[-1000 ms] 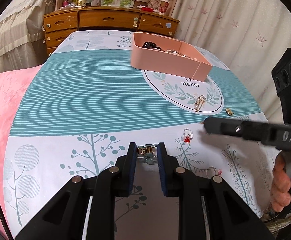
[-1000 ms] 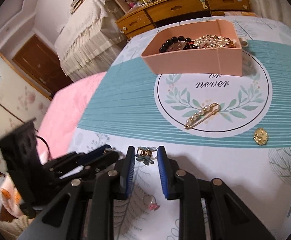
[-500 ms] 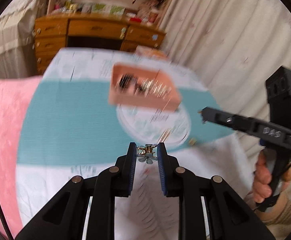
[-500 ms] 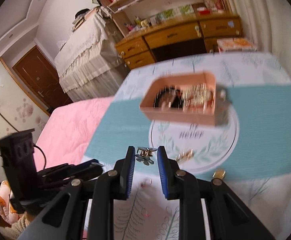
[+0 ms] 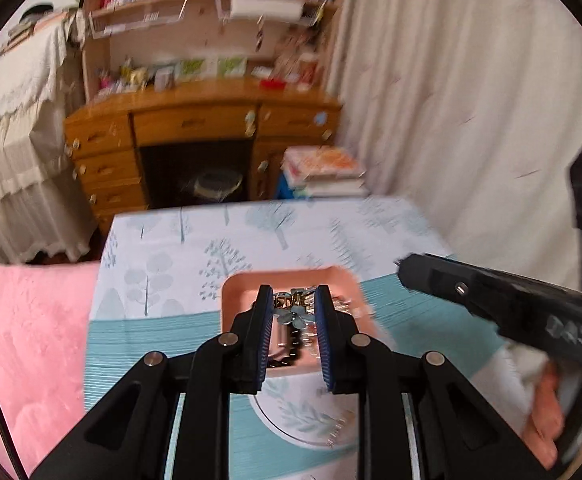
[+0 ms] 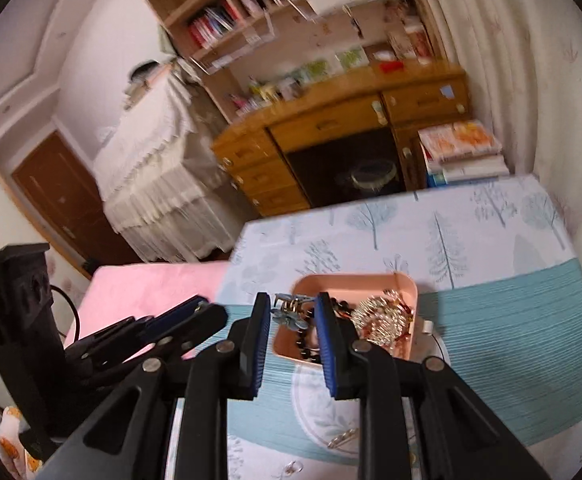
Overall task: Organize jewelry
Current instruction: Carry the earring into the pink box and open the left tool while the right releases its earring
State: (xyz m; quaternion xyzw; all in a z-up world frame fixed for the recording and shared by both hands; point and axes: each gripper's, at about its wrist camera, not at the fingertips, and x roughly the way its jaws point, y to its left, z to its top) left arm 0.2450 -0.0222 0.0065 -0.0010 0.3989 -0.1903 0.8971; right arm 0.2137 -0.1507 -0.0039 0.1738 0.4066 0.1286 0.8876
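My left gripper (image 5: 293, 305) is shut on a small blue-grey flower piece with a gold clasp (image 5: 293, 314), held above the pink tray (image 5: 233, 292). My right gripper (image 6: 293, 309) is shut on a similar flower piece (image 6: 289, 314), just left of the pink tray (image 6: 405, 285) and above its near left corner. Black beads (image 6: 305, 350) and a heap of gold jewelry (image 6: 383, 316) lie in the tray. In each wrist view the other gripper shows from the side: right gripper (image 5: 405, 268), left gripper (image 6: 211, 309).
The tray sits on a table with a teal-striped, tree-print cloth (image 6: 531, 320). A pearl pin (image 6: 343, 438) and a small ring (image 6: 291, 469) lie on the cloth in front. A pink bed (image 5: 27, 340) is at left; a wooden desk (image 5: 195, 120) and curtain stand behind.
Both grippers have risen from the cloth and moved toward the tray, each still carrying its flower piece. The tray now lies right under the fingertips.
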